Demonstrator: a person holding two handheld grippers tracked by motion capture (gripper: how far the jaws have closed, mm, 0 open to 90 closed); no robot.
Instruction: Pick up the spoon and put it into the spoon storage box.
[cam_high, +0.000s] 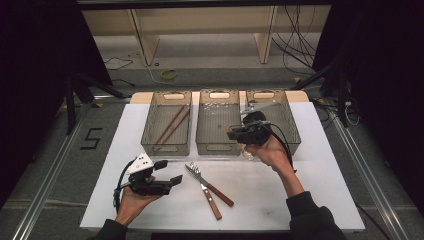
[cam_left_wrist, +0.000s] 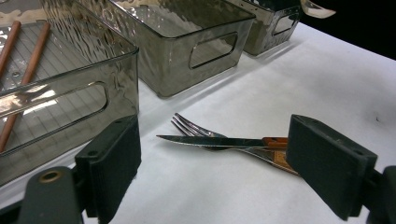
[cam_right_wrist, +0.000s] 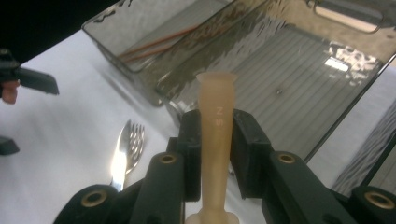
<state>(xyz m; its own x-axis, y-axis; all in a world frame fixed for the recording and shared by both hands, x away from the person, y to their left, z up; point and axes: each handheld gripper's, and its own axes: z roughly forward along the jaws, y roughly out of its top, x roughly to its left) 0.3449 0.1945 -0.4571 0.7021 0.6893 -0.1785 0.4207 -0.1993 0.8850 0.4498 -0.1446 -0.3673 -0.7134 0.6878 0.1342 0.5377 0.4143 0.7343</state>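
Right claw (cam_right_wrist: 215, 140) clamps plastic spoon handle (cam_right_wrist: 215, 126) – left claw (cam_left_wrist: 233, 163) wide (empty)

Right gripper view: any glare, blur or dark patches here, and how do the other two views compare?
Right gripper view: the held pale handle is soft, close to the lens; glare spots on the smoky bins and fork. Left gripper view: knife sharp, the bins' rippled walls mirror light, top right corner black. High view: evenly lit white table, surroundings dark.

The spoon's (cam_right_wrist: 215, 140) bowl is cut off at the bottom edge.
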